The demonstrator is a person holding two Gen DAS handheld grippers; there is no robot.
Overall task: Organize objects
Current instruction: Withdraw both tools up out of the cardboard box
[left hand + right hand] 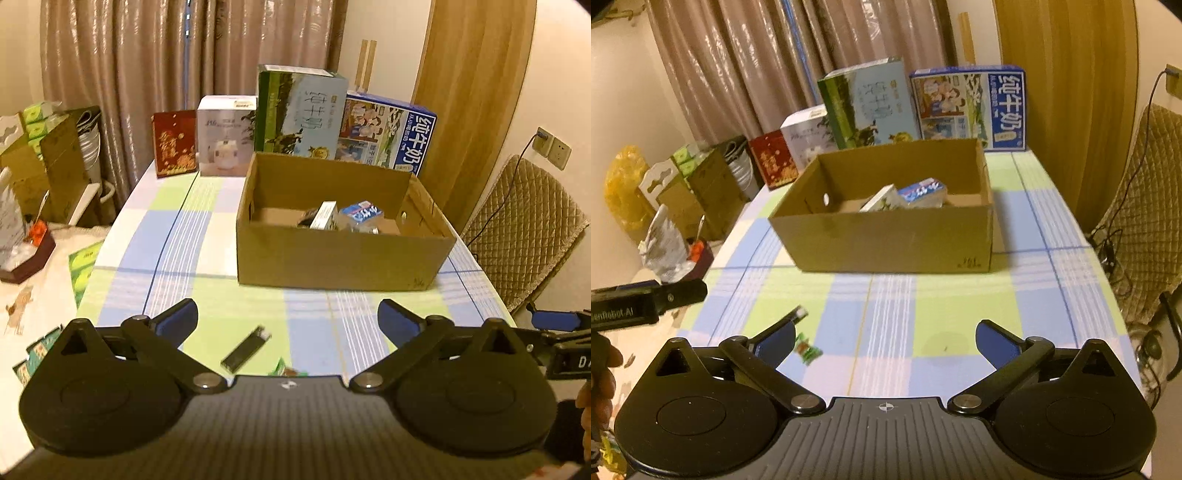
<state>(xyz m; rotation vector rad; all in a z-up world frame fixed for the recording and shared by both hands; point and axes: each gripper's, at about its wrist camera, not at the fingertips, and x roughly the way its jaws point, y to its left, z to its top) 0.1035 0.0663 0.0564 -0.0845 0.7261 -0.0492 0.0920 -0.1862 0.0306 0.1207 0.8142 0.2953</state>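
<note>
An open cardboard box (343, 258) (886, 240) stands on the checked tablecloth and holds a white carton (325, 215) (882, 199) and a blue-and-white carton (364, 212) (923, 192). A black lighter (245, 349) (792, 318) lies on the cloth near me, with a small green candy wrapper (282, 367) (807, 350) beside it. My left gripper (288, 321) is open and empty, just above the lighter. My right gripper (886, 341) is open and empty, to the right of the wrapper.
Several upright boxes line the table's far edge: red (173, 144), white (225, 136), green milk (299, 110), blue milk (388, 133). A padded chair (524, 236) stands right of the table. Cartons and bags (683, 192) crowd the left.
</note>
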